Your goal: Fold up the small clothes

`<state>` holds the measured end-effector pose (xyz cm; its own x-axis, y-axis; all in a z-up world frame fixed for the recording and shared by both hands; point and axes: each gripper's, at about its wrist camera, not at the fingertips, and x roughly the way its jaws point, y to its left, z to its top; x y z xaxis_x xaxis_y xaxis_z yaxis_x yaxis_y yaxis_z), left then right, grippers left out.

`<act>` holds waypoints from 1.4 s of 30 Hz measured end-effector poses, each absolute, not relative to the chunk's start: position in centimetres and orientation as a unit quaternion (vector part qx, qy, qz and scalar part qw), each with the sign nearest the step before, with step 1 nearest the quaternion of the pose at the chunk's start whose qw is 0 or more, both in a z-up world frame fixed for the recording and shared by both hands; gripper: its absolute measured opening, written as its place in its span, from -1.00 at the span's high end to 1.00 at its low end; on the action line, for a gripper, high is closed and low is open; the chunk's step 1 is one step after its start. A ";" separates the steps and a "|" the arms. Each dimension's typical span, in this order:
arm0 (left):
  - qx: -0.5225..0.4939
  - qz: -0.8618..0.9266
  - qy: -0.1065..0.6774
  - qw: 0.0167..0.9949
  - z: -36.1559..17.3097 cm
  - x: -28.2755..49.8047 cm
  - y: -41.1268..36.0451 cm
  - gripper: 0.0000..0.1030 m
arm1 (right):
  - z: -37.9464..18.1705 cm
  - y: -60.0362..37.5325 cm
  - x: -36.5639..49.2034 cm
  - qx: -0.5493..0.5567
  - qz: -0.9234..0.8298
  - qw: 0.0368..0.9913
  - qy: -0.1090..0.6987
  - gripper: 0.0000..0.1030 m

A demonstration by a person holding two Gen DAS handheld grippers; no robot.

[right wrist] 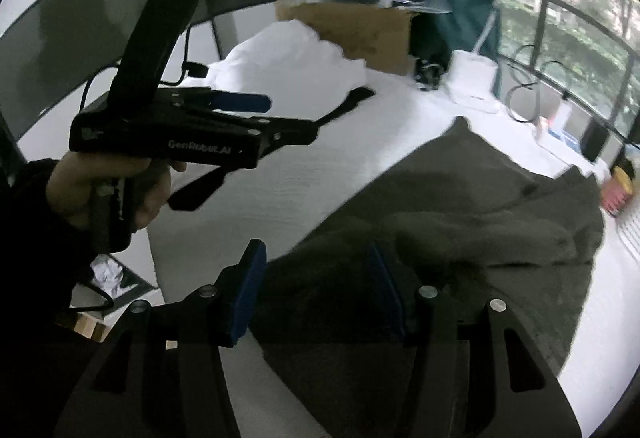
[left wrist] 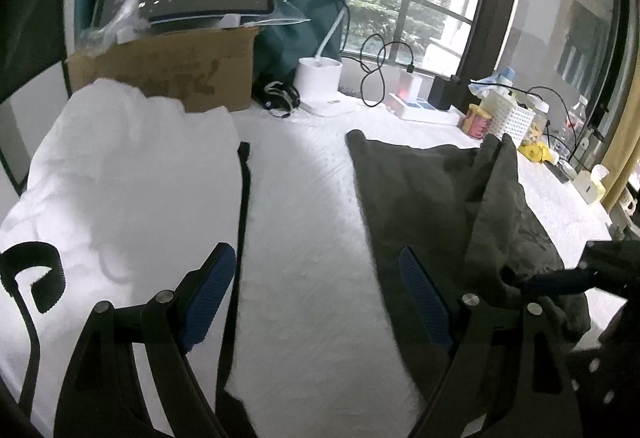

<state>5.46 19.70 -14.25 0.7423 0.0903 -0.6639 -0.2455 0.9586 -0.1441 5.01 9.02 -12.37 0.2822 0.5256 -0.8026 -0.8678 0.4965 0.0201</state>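
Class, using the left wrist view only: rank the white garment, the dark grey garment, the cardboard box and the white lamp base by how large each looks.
1-2. white garment and dark grey garment: similar, unranked.
3. cardboard box
4. white lamp base
Box and base sit farther away.

Showing plain dark olive-grey on the crumpled cloth garment (left wrist: 432, 198); gleaming white on the textured table cover (left wrist: 304, 238); displaying blue ribbed finger pads (right wrist: 248, 290).

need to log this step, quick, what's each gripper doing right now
Left gripper: open, holding nothing, over the white table cover.
Right gripper: open, above the dark grey garment, not gripping it.
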 end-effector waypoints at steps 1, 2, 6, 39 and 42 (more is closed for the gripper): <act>-0.108 0.089 0.348 0.927 -14.1 5.7 19.4 -0.63 | -12.1 8.5 5.1 -0.213 0.447 0.776 0.391 -0.10; -0.104 0.086 0.348 0.928 -13.9 6.0 19.1 -0.63 | -11.8 7.8 5.4 -0.207 0.441 0.782 0.389 -0.10; -0.084 0.064 0.352 0.930 -13.3 8.0 17.3 -0.63 | -10.7 4.6 6.3 -0.185 0.413 0.806 0.382 -0.10; 0.068 -0.123 0.421 0.896 -15.0 22.2 6.0 0.79 | -14.7 -12.0 21.1 -0.058 0.199 0.876 0.437 -0.10; 0.027 -0.100 0.399 0.911 -14.3 21.7 8.7 0.81 | -15.2 -11.1 22.8 -0.049 0.201 0.871 0.445 -0.10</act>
